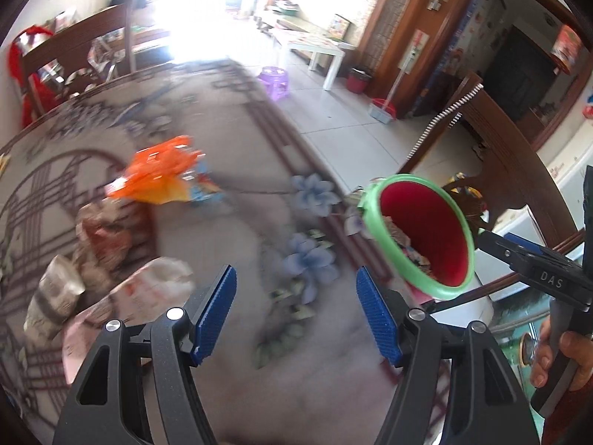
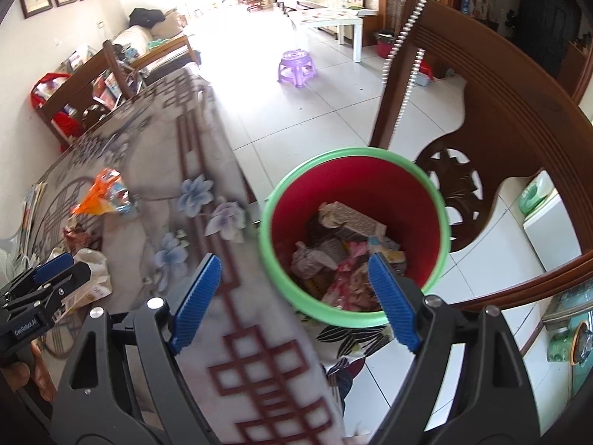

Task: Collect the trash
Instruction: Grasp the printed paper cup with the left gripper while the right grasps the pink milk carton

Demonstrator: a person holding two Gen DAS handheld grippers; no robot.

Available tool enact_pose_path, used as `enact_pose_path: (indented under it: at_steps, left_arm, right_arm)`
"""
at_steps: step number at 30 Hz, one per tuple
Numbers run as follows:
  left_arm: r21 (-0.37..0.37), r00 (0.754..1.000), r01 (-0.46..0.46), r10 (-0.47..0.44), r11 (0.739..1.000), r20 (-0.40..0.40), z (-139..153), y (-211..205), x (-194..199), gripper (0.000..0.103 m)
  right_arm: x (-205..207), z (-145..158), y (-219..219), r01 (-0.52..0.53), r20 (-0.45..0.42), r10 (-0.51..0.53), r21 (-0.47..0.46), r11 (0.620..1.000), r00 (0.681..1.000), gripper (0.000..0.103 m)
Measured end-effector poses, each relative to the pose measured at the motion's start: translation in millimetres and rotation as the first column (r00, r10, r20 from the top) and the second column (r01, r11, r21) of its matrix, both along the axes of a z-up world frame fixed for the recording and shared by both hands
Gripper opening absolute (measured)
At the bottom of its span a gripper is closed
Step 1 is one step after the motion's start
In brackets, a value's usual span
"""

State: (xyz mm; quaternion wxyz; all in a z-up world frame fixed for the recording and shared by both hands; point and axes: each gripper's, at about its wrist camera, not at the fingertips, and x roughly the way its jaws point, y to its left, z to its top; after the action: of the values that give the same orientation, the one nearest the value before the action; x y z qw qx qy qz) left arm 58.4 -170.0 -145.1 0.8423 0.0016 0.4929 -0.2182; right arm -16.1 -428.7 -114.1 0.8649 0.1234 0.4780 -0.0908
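Only right wrist view shows wrappers filling the red bin [image 2: 355,230]; both tongs [image 1: 296,309] [image 2: 292,293] gape wide, empty

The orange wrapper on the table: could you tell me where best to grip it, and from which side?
Pinch the orange wrapper at its raised, crumpled top, coming down from above. It lies loosely bunched on the tablecloth, so its flat edges probably offer little purchase.

Wrappers [image 1: 111,252] motion-blurred (print unreadable); chair [image 2: 519,118] cut off.
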Motion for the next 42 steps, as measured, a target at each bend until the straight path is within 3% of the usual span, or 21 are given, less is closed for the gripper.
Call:
enact_pose_path:
  at_steps: [11, 19, 23, 27, 31, 36, 42]
  left_arm:
    - [0.052, 0.973, -0.232, 0.233, 0.971, -0.008, -16, 126, 8, 0.066]
    - [0.098, 0.95, -0.307, 0.311, 0.947, -0.03, -37, 187, 26, 0.071]
    - [0.126, 0.964, -0.265, 0.267, 0.956, 0.003, -40, 191, 37, 0.078]
    - [0.131, 0.973, -0.231, 0.229, 0.964, 0.03, -36, 191, 49, 0.079]
    - [0.07, 0.971, -0.237, 0.236, 0.969, 0.026, -28, 201, 59, 0.079]
    - [0.061, 0.97, -0.243, 0.244, 0.968, -0.002, -35, 213, 67, 0.079]
    - [0.069, 0.969, -0.233, 0.238, 0.97, -0.062, -53, 220, 68, 0.079]
  right_arm:
    - [18, -5, 93, -0.148, -0.024, 0.148, 0.005, 0.989, 0.989, 0.083]
    - [33, -7, 138, -0.208, -0.052, 0.208, 0.017, 0.978, 0.977, 0.084]
    - [40, -10, 155, -0.211, -0.07, 0.224, 0.158, 0.965, 0.972, 0.087]
    - [50, -26, 180, -0.213, -0.112, 0.266, 0.349, 0.912, 0.957, 0.087]
    - [58, -47, 207, -0.193, -0.171, 0.317, 0.505, 0.841, 0.933, 0.087]
    - [65, -74, 233, -0.139, -0.281, 0.34, 0.551, 0.823, 0.897, 0.087]
    - [84, -82, 242, -0.075, -0.293, 0.308, 0.603, 0.794, 0.905, 0.088]
